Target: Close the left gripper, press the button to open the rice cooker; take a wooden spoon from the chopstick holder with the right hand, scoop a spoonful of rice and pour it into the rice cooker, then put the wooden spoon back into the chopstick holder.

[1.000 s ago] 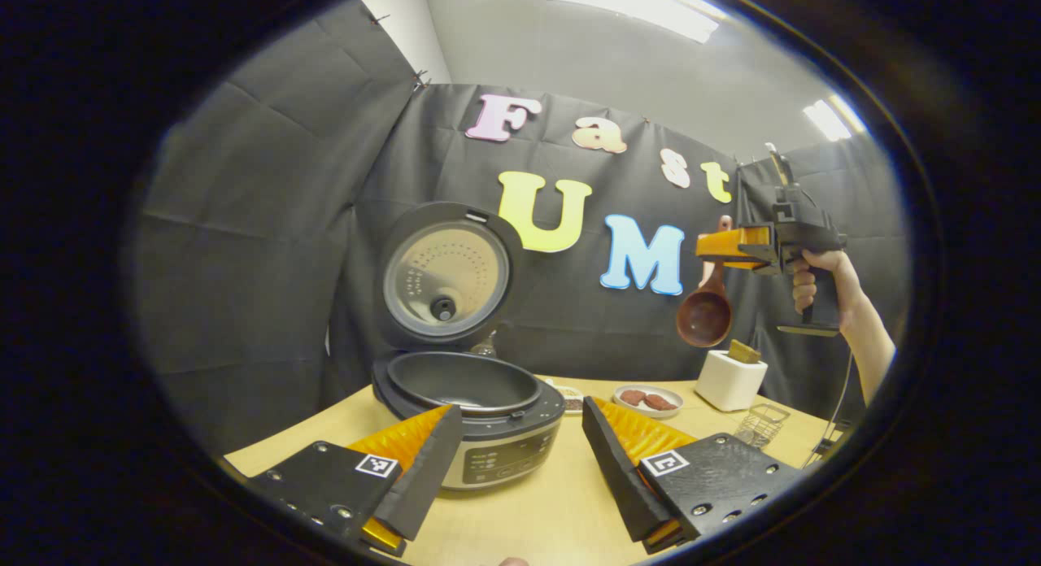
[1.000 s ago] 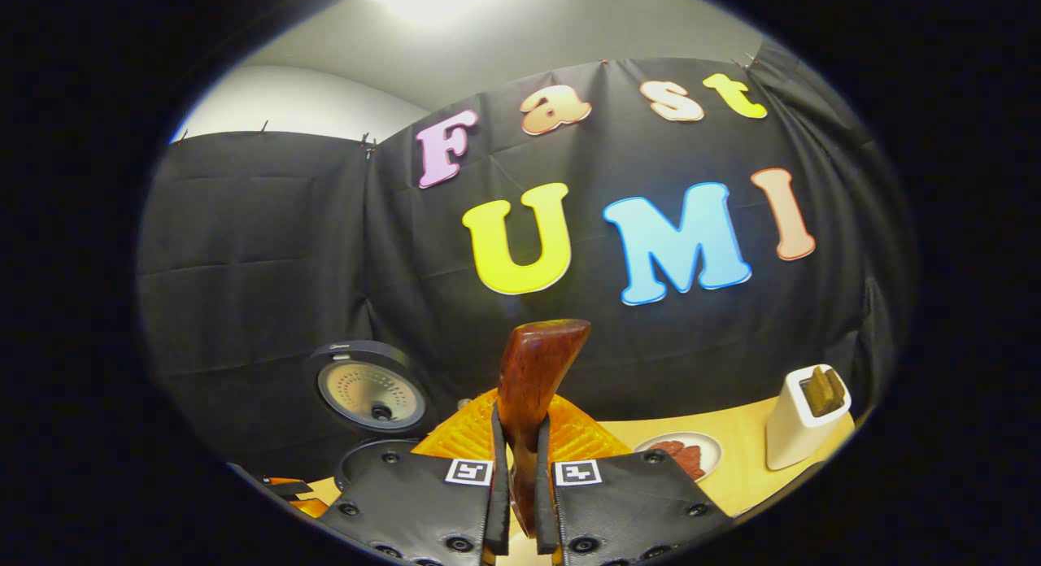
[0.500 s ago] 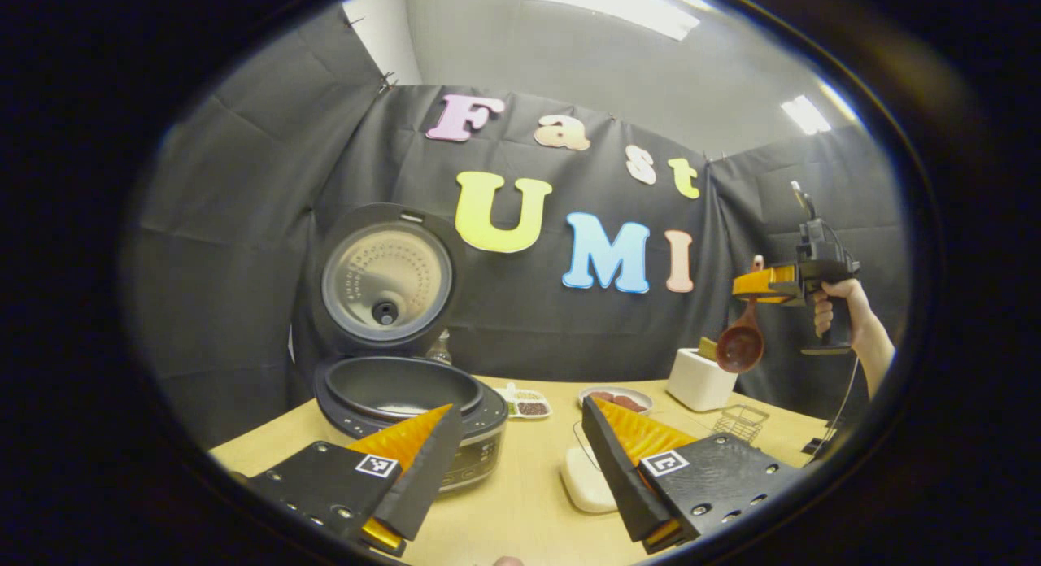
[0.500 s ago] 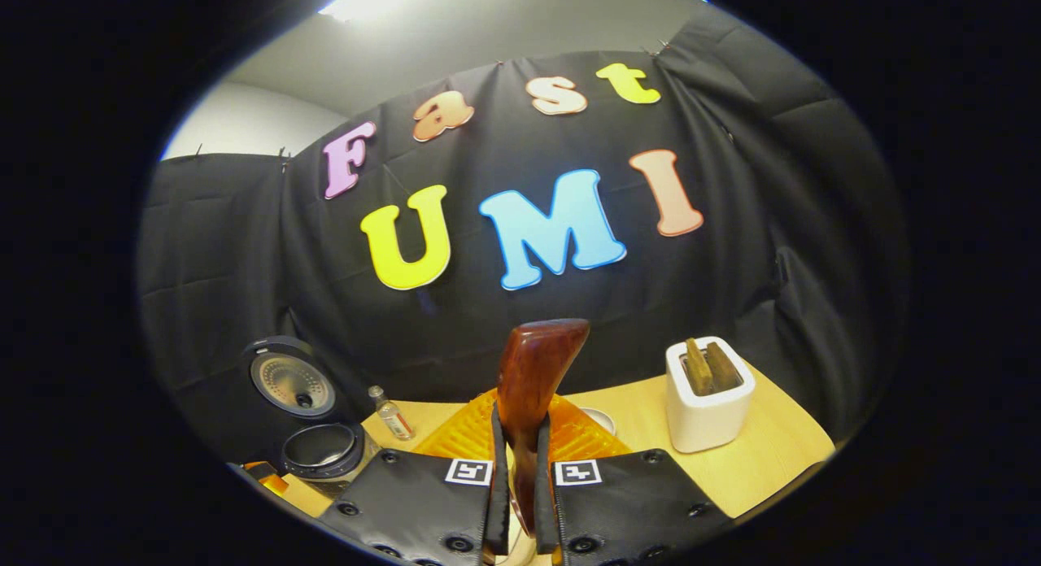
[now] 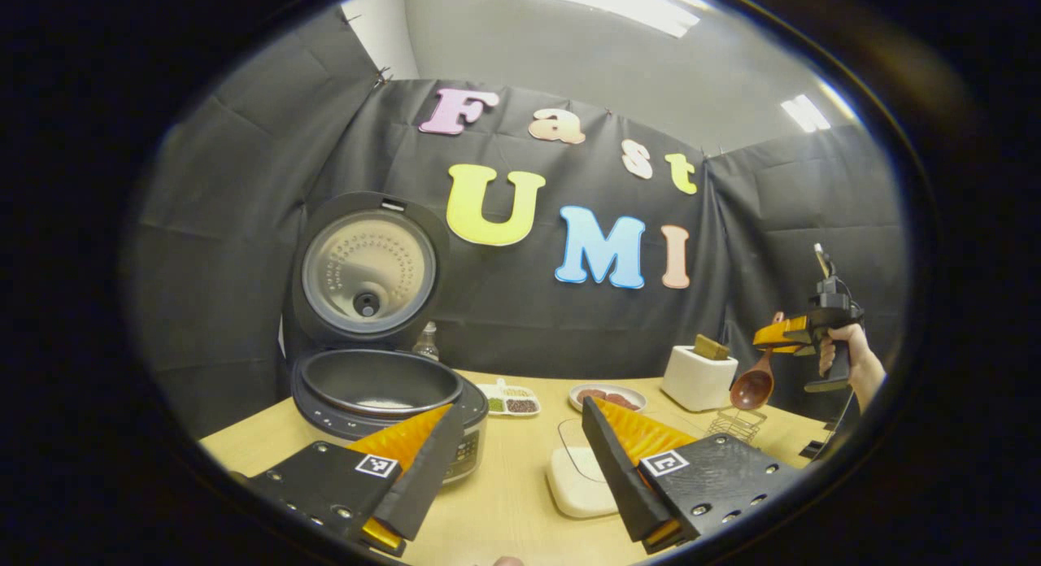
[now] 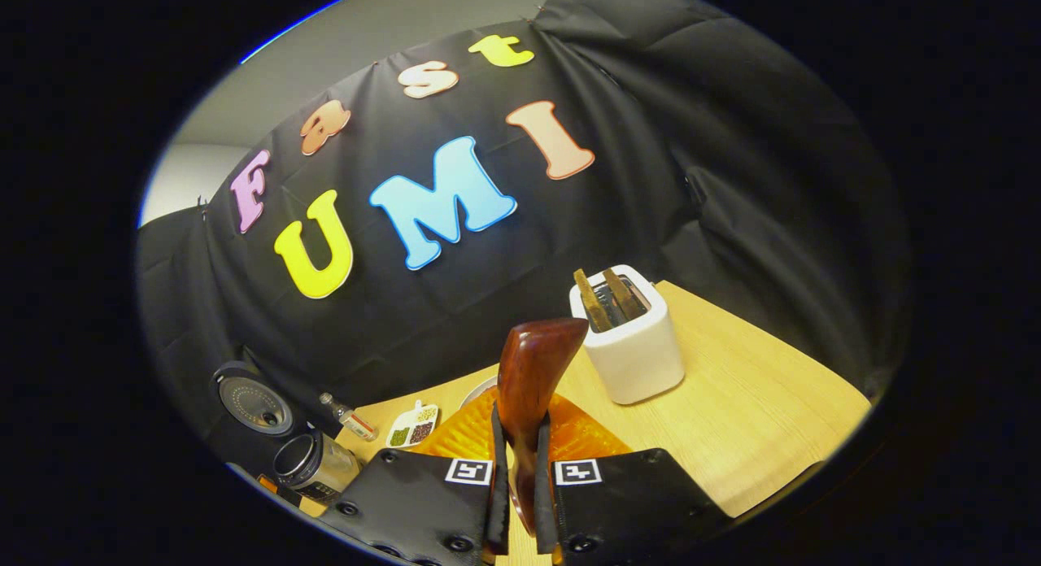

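The left gripper (image 5: 514, 460) is held low over the table (image 5: 504, 501) with its fingers spread wide apart and nothing between them; the rice cooker (image 5: 382, 391) stands just ahead of its left finger with the lid (image 5: 366, 269) raised upright and the inner pot exposed. The right gripper (image 6: 517, 501) is clamped on the handle of the wooden spoon (image 6: 533, 387), both fingers pressing it, the handle end rising above the fingertips. Ahead of and slightly right of this gripper stands the white chopstick holder (image 6: 634, 346) with wooden utensils in it, and in the left gripper view the spoon's bowl (image 5: 750, 389) hangs below the right gripper, just beside the holder.
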The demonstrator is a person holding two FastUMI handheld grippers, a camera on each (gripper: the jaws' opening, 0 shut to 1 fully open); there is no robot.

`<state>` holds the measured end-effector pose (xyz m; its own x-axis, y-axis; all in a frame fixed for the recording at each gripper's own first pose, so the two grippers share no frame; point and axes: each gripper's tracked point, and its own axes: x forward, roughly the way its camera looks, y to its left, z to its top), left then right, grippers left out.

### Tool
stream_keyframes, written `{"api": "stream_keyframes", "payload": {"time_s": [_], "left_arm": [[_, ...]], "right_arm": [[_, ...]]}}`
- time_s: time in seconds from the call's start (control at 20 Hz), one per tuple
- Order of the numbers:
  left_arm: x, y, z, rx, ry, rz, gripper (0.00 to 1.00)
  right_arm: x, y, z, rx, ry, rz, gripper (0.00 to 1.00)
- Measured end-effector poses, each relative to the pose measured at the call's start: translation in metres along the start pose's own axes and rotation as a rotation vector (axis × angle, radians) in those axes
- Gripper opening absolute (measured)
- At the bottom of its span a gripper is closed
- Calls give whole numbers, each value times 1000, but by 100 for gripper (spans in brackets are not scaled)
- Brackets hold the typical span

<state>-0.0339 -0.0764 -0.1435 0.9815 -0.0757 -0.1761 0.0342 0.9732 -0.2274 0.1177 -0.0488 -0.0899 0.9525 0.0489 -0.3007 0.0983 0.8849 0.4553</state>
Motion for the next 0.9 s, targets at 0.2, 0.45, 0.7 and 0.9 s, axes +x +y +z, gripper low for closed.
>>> {"api": "stream_keyframes", "payload": {"time_s": [0.2,0.45,0.7,0.9], "left_arm": [[6,-4,0,0,-4,12,92],[19,-11,-8,6,10,28,92],[31,-12,5,18,-26,65,92],[43,8,37,62,-94,139,92]], "right_arm": [[9,-26,-14,8,9,-46,14],[28,-46,-48,84,79,-81,14],[36,-54,-73,75,125,-88,19],[28,-52,-73,-7,73,-69,34]]}}
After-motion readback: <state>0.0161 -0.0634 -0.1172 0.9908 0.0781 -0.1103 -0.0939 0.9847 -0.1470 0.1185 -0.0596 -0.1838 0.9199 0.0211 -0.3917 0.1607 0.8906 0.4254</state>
